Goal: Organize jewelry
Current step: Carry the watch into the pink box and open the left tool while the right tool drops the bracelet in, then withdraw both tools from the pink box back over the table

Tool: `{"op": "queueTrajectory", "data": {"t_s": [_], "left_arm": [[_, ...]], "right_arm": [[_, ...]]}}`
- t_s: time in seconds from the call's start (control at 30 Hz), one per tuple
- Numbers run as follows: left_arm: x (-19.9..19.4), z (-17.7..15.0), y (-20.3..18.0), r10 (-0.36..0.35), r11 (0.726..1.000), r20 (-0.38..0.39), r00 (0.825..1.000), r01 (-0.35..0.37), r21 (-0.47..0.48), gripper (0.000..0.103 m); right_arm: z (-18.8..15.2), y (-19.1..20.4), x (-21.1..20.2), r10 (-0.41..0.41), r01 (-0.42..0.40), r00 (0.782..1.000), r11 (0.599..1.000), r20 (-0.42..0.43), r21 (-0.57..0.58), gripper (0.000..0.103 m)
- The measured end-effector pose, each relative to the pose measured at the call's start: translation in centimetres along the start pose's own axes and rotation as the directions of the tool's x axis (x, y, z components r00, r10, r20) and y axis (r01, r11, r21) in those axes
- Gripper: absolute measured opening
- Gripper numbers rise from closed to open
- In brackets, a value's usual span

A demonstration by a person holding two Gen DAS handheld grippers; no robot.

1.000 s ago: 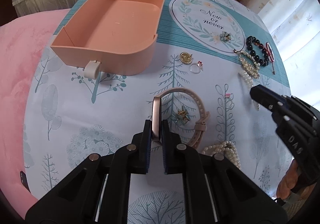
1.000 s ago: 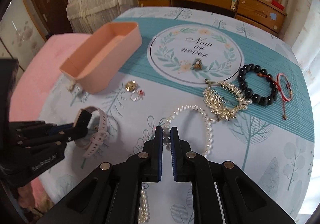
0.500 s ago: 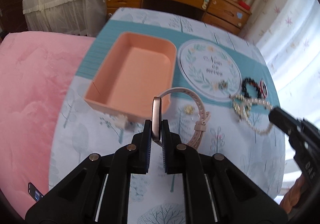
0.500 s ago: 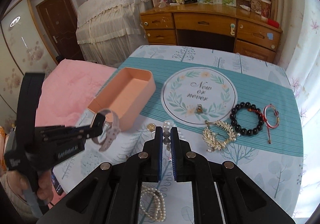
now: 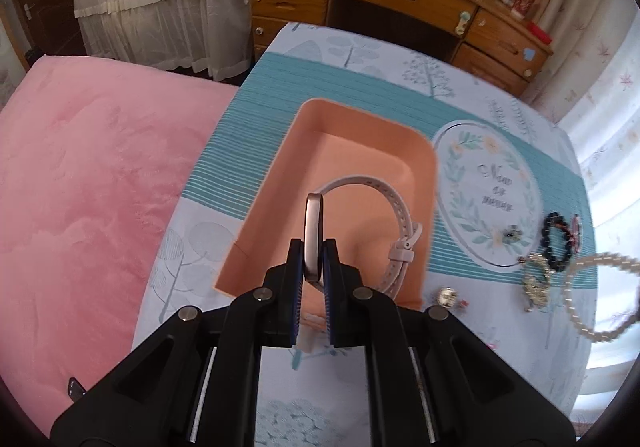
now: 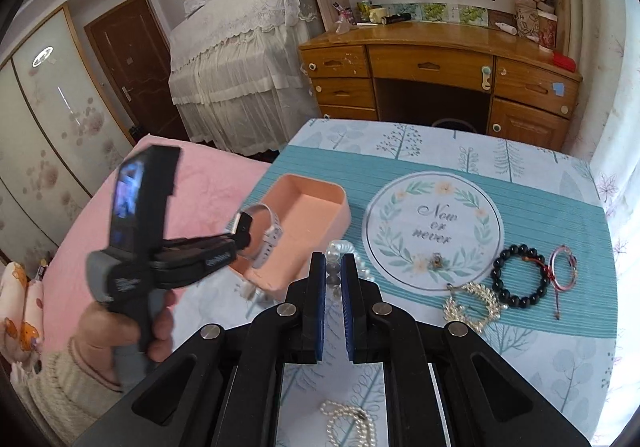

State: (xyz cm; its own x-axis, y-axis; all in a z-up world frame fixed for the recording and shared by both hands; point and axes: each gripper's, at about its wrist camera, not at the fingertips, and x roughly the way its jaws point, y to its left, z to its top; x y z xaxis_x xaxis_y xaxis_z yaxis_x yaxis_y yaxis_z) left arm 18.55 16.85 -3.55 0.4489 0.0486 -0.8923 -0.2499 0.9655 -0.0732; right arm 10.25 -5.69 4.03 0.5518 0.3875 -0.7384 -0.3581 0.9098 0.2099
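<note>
1. Left tongs (image 5: 313, 267) pinch the watch (image 5: 360, 223) by its case, held over the pink tray (image 5: 276, 167).
2. Right tongs (image 6: 333, 275) grip the pearl necklace (image 6: 340, 249) above the tabletop (image 6: 560, 367).
3. Next, I judge: lower the watch into the tray, then release.

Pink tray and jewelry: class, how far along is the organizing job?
Done: nothing; the pink tray looks empty. In hand: the left gripper holds the watch above the tray; the right gripper grips a pearl strand. Left: black bead bracelet, gold piece and red bracelet.
</note>
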Motion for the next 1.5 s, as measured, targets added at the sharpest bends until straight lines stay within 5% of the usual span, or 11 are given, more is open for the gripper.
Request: {"op": "queueTrajectory", "data": {"t_s": [0.33, 0.53, 0.6, 0.67, 1.07, 1.27, 1.5], "left_arm": [[5.3, -0.9, 0.1, 0.08, 0.996, -0.041, 0.996, -0.078, 0.047, 0.008], [2.8, -2.3, 0.6, 0.017, 1.0, 0.017, 1.0, -0.017, -0.005, 0.03], [1.2, -2.9, 0.6, 0.022, 1.0, 0.055, 0.998, -0.021, -0.006, 0.048], [-0.3, -3.4, 0.6, 0.01, 1.0, 0.091, 0.996, -0.009, -0.01, 0.054], [-4.2, -6.0, 4.2, 0.075, 0.994, 0.14, 0.987, -0.062, -0.093, 0.054], [-3.7, -6.4, 6.0, 0.077, 0.989, 0.12, 0.99, -0.061, -0.135, 0.054], [-3.8, -7.1, 6.4, 0.077, 0.989, 0.122, 0.99, -0.06, -0.138, 0.054]], "right_arm": [[2.5, 3.6, 2.2, 0.029, -0.029, 1.0, 0.998, -0.009, -0.047, 0.007], [3.9, 5.6, 4.5, 0.04, -0.041, 0.999, 0.997, -0.012, -0.07, 0.007], [4.7, 6.6, 5.4, 0.038, -0.039, 0.999, 0.996, -0.008, -0.084, 0.007], [5.6, 7.4, 6.1, 0.038, -0.038, 0.999, 0.995, -0.001, -0.095, 0.007], [10.0, 11.5, 12.9, -0.056, 0.057, 0.998, 0.989, 0.013, -0.139, 0.008], [9.0, 11.3, 17.5, -0.076, 0.063, 0.991, 0.992, -0.108, -0.113, 0.016], [6.1, 9.3, 19.2, -0.087, 0.072, 0.984, 0.993, -0.157, -0.098, 0.023]]}}
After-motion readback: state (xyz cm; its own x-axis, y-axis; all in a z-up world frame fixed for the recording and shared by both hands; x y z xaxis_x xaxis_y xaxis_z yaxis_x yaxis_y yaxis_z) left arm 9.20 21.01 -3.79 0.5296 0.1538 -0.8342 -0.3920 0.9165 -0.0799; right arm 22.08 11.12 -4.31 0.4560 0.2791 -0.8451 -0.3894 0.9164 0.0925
